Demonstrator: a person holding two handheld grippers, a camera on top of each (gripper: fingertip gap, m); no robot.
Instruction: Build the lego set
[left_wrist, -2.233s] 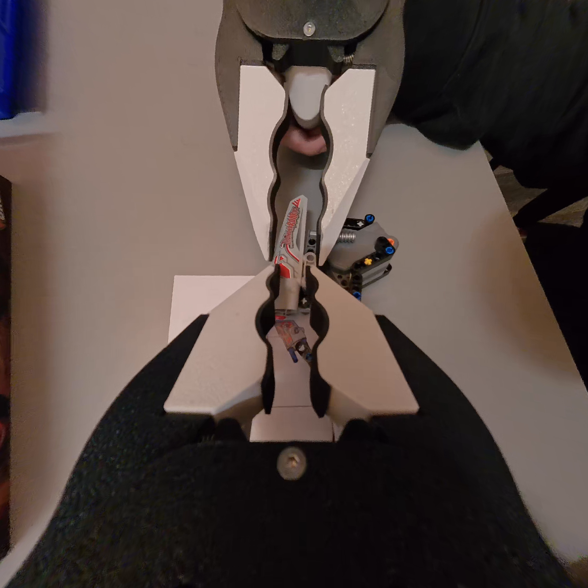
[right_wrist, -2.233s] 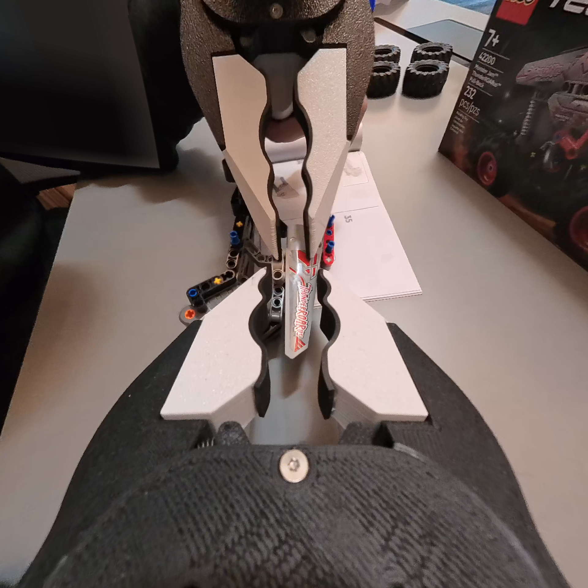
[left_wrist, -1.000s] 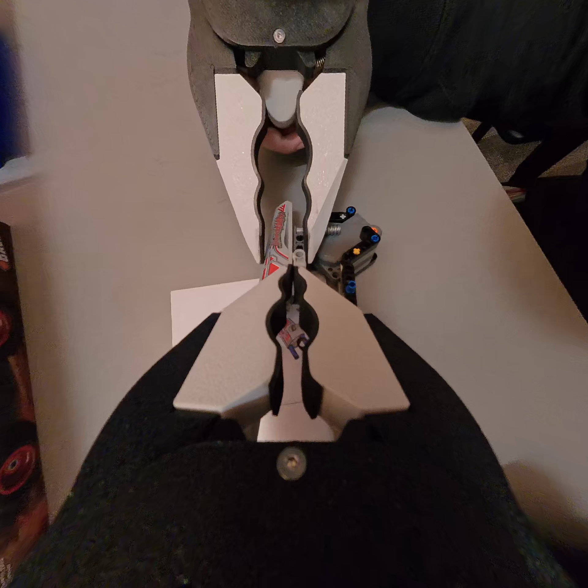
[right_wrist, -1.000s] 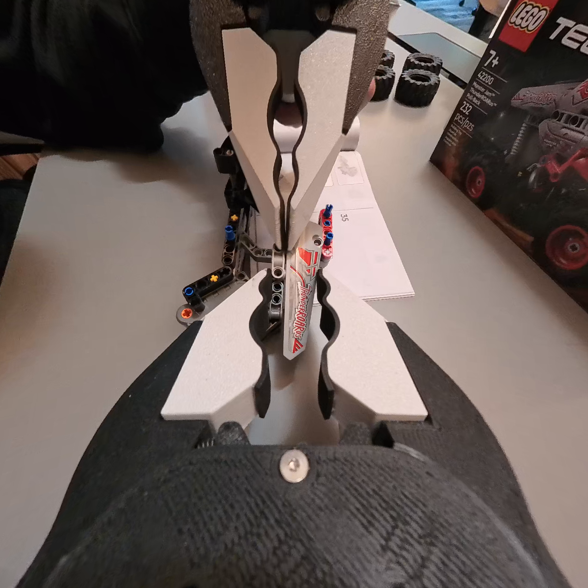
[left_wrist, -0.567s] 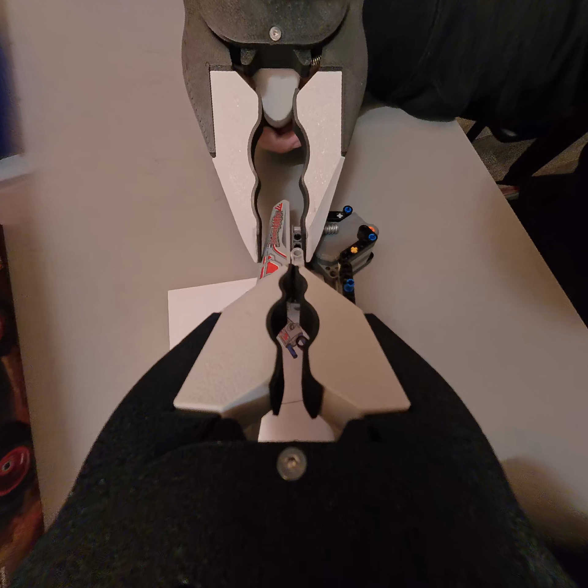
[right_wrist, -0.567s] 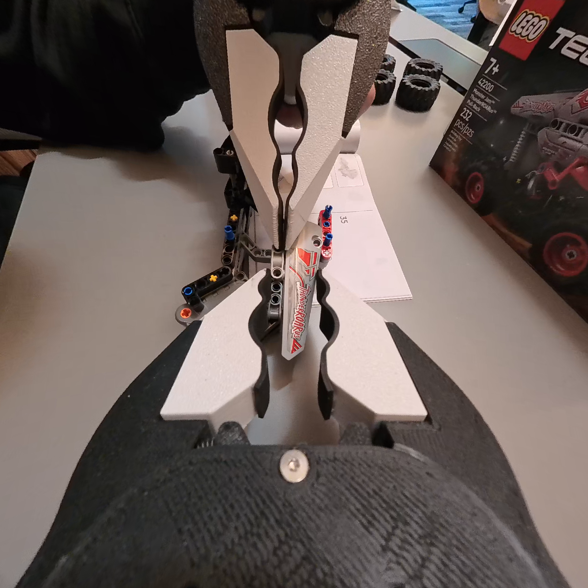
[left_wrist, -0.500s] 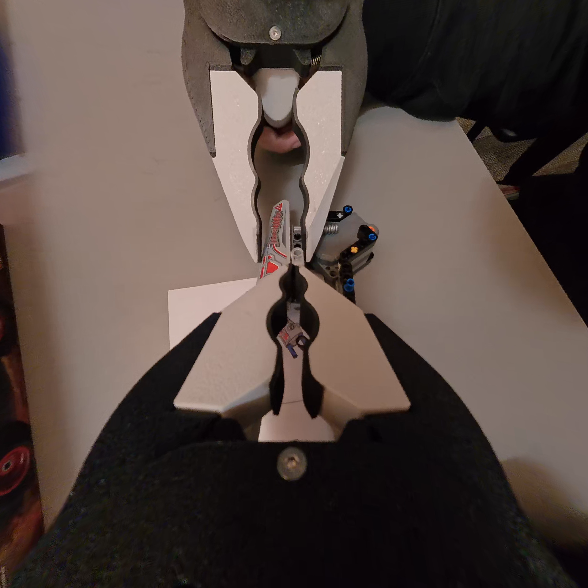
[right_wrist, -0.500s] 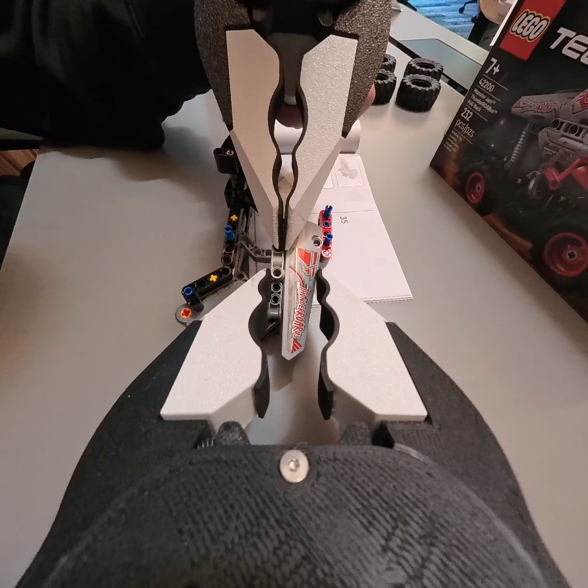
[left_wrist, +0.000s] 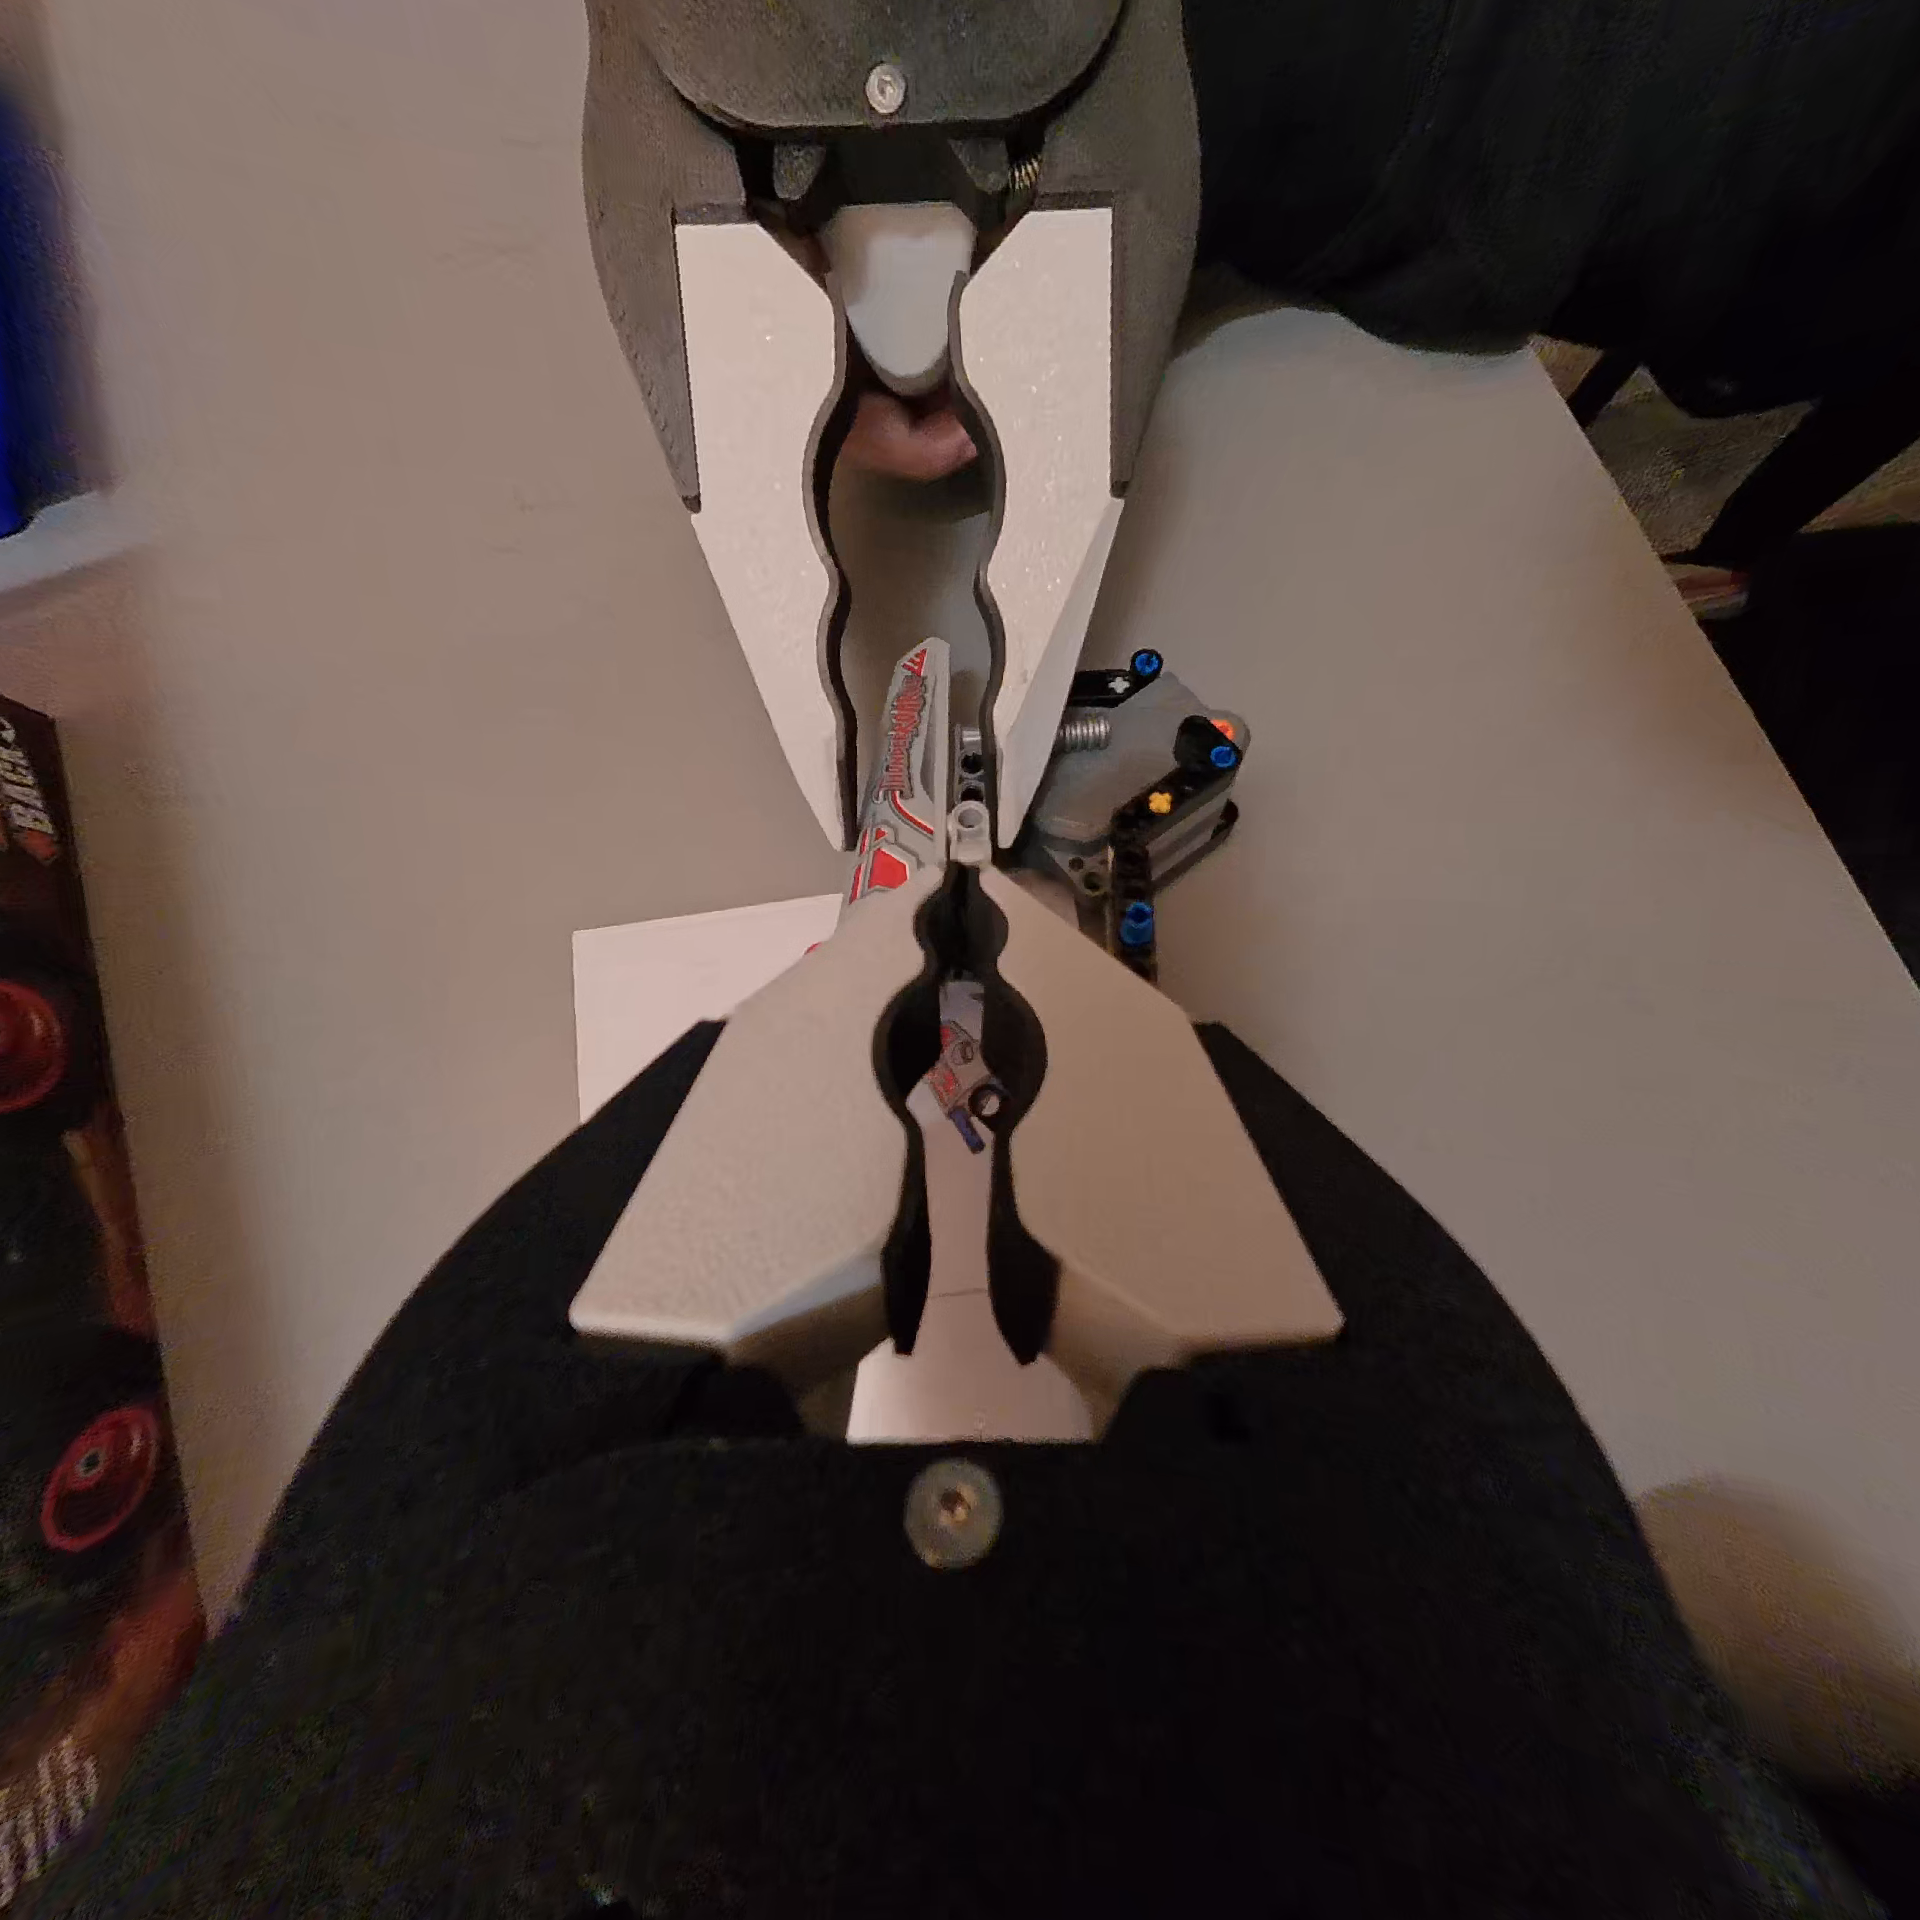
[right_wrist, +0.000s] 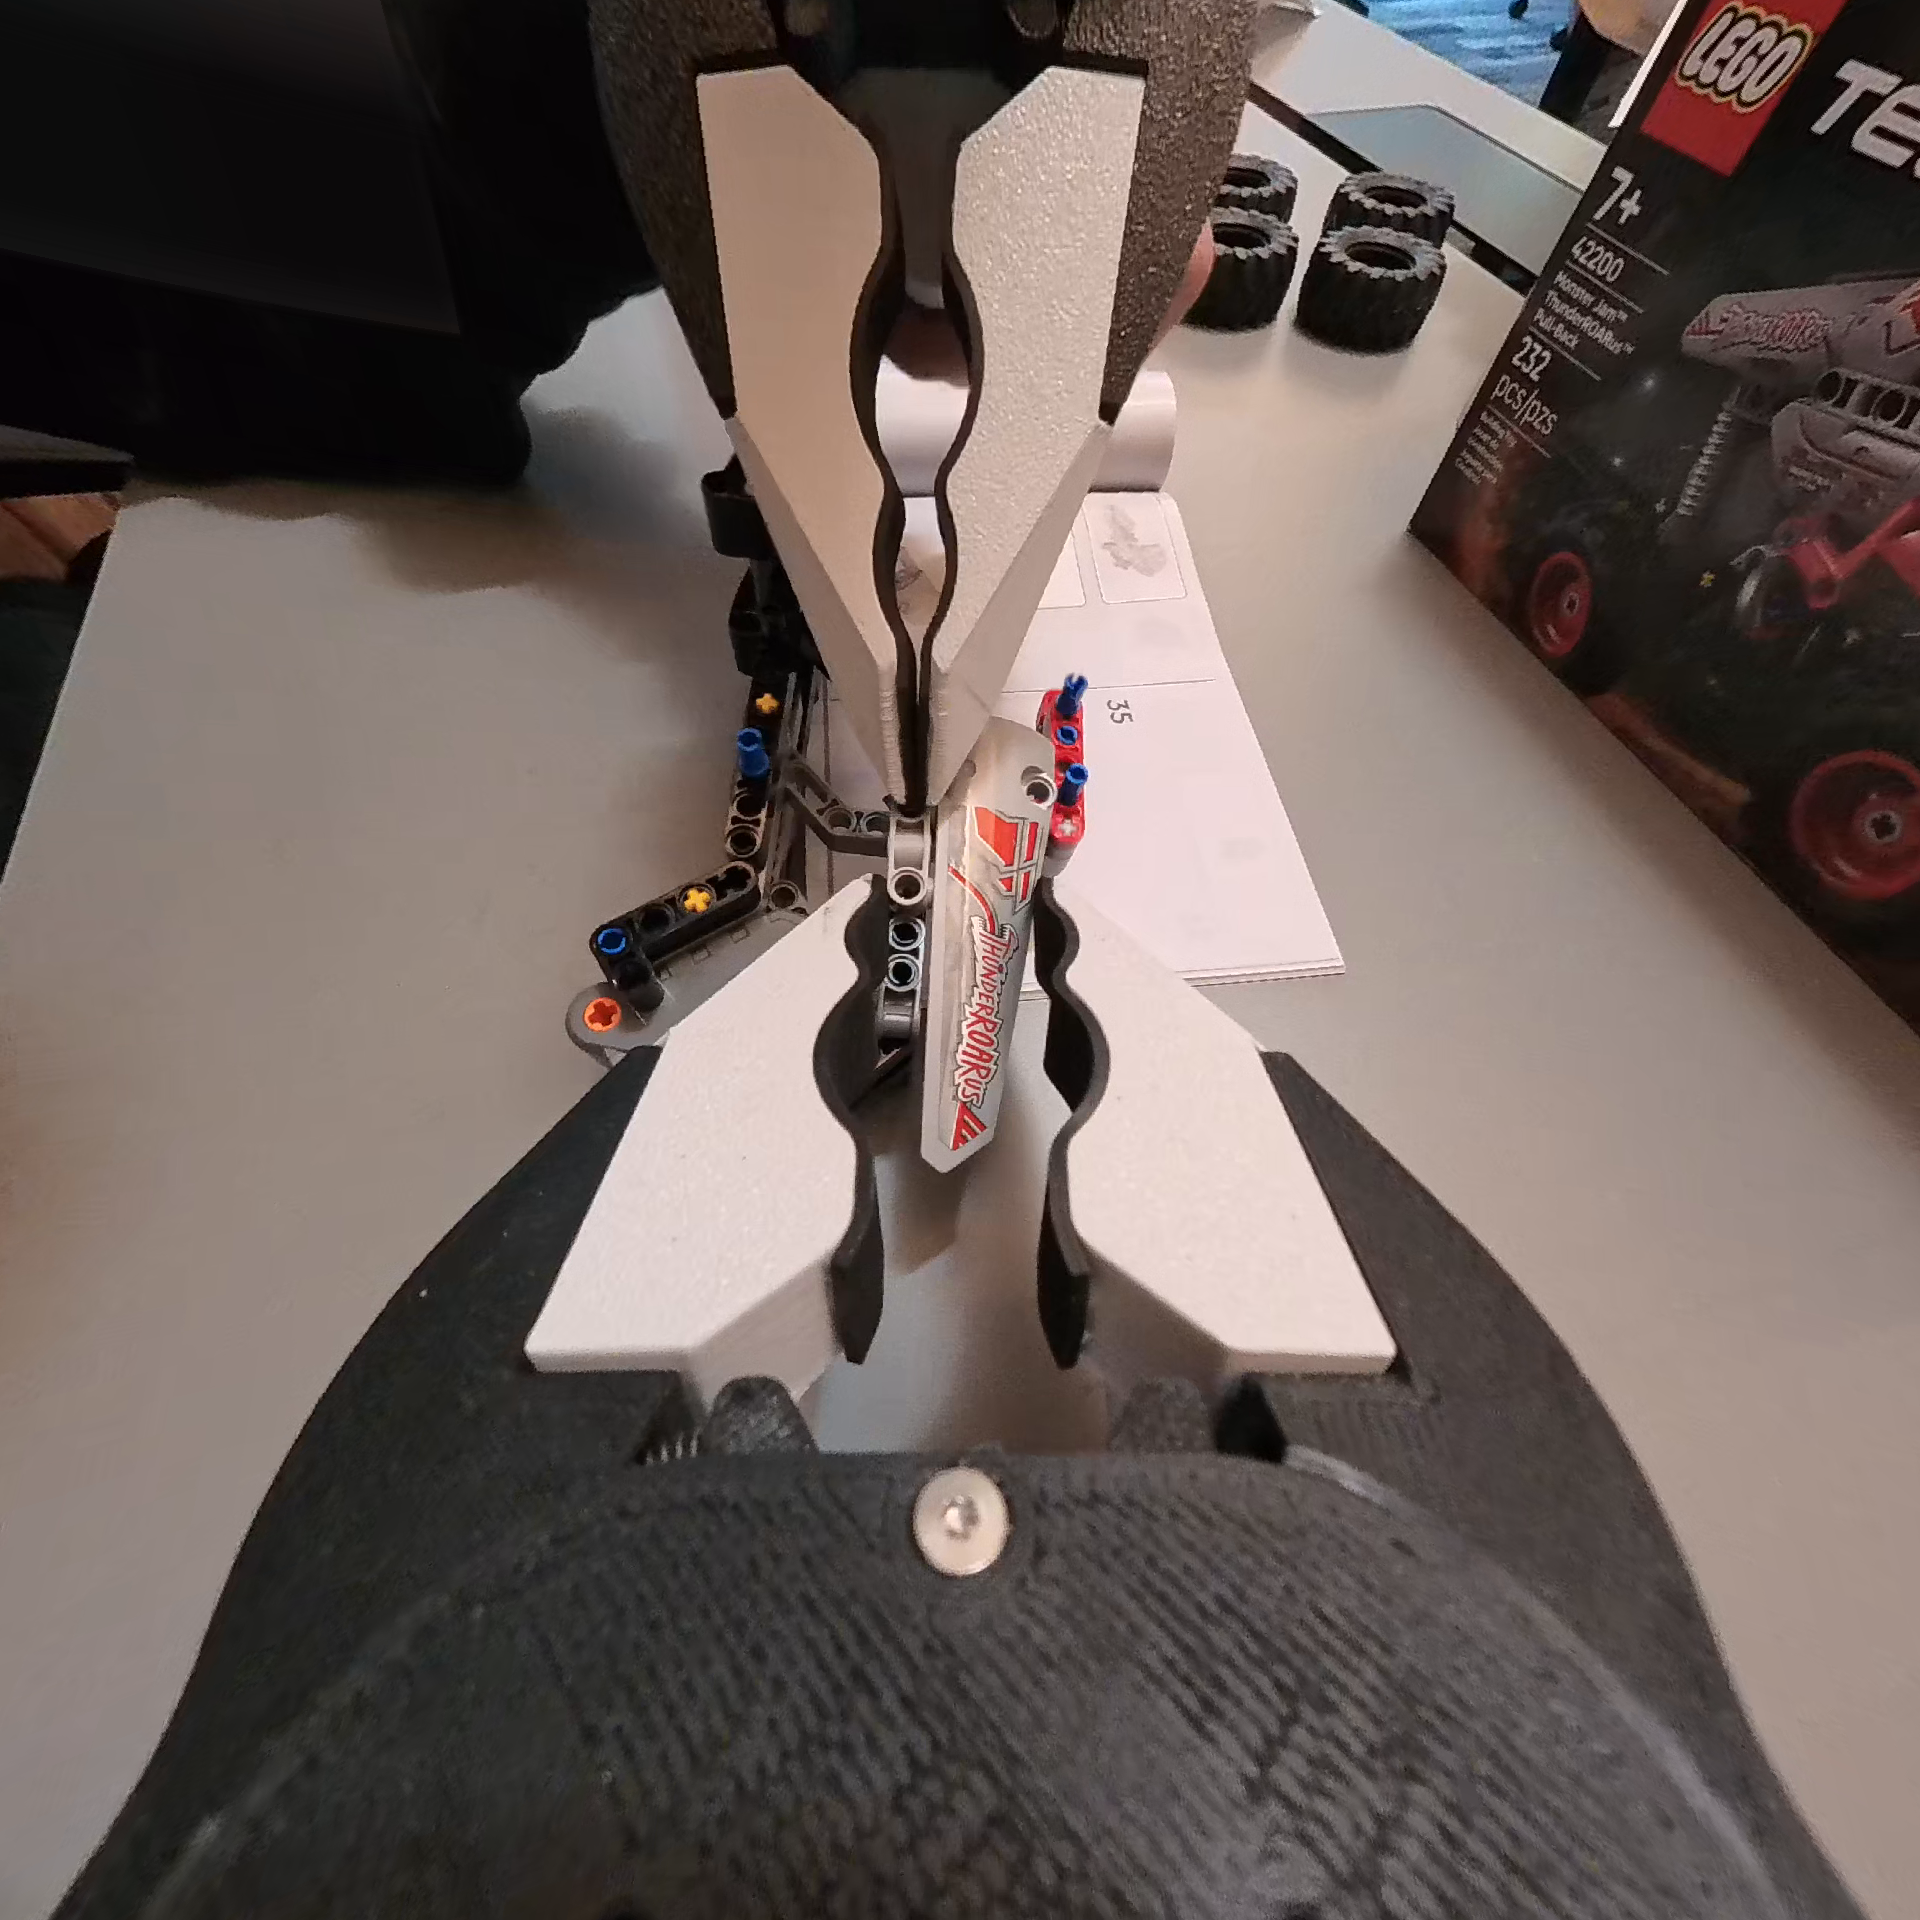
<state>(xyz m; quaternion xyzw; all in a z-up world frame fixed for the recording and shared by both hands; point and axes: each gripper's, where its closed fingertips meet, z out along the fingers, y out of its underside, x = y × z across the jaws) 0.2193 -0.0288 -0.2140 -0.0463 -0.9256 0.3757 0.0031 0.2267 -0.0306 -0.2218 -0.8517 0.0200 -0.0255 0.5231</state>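
Observation:
My right gripper (right_wrist: 954, 906) is shut on a silver panel with a red sticker (right_wrist: 977, 966) and the dark grey beam (right_wrist: 902, 966) beside it. My left gripper (left_wrist: 964, 883) faces it tip to tip and is shut on a small light grey connector (left_wrist: 971, 826) at the end of that beam. The connector also shows in the right wrist view (right_wrist: 909, 854), pinched by the left gripper (right_wrist: 914, 779). A red piece with blue pins (right_wrist: 1065, 774) sits behind the panel. The black and grey chassis (right_wrist: 717, 904) lies on the table just left of the panel.
An open instruction booklet (right_wrist: 1195, 831) lies under and right of the grippers. The set's box (right_wrist: 1714, 540) stands at the right. Several black tyres (right_wrist: 1351, 249) sit at the far end. The table edge (left_wrist: 1621, 540) is close on the right in the left wrist view. Less than 4 cm separates the two grippers' tips.
My left gripper, part open 2.2 s ago, has shut on the grey connector. Over the last second both grippers and the panel have barely moved.

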